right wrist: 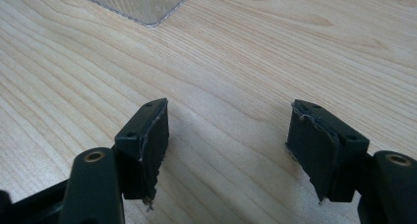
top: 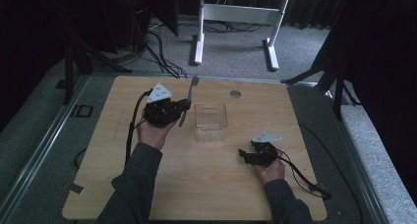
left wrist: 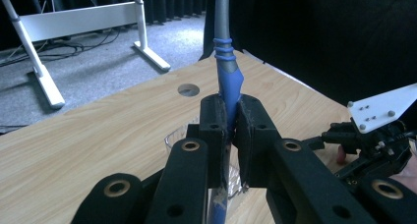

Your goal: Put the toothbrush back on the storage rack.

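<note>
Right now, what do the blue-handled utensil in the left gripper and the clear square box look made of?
Blue-handled utensil: matte rubbery or plastic grip with ribs, then a dull grey shaft, metal or plastic. Clear square box: glossy transparent plastic by its see-through walls, probably rigid.

A wooden desk (top: 206,184) with a round hole (top: 235,93) near its far edge stands on grey carpet (top: 236,57), with a white frame (top: 236,13) and black cables (top: 162,57) behind.

Clear box (top: 210,121) sits mid-table (top: 206,184), between both tools
</note>
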Tool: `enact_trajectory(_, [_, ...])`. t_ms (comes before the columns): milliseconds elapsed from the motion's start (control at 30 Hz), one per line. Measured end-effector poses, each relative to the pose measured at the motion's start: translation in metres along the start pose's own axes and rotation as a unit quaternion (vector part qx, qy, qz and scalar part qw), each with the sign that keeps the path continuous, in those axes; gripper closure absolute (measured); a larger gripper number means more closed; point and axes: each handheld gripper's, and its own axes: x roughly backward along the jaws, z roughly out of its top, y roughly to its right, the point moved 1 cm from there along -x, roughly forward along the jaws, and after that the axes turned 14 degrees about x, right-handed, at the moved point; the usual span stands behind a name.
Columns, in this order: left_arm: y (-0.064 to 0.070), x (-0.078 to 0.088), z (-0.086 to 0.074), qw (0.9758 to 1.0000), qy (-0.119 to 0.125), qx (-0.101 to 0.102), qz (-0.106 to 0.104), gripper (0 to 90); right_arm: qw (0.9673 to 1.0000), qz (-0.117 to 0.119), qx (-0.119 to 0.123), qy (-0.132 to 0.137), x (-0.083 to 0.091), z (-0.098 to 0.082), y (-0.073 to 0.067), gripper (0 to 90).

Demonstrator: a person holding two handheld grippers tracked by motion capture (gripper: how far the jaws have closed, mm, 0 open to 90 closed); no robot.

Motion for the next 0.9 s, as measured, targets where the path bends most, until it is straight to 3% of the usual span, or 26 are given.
enact_trajectory(900, [0.015,-0.02,0.007,0.9994,0.02,-0.004,-0.029,82.5,1.0,-0.001,-0.001,0.0,0.0,0.0,0.0,31.4])
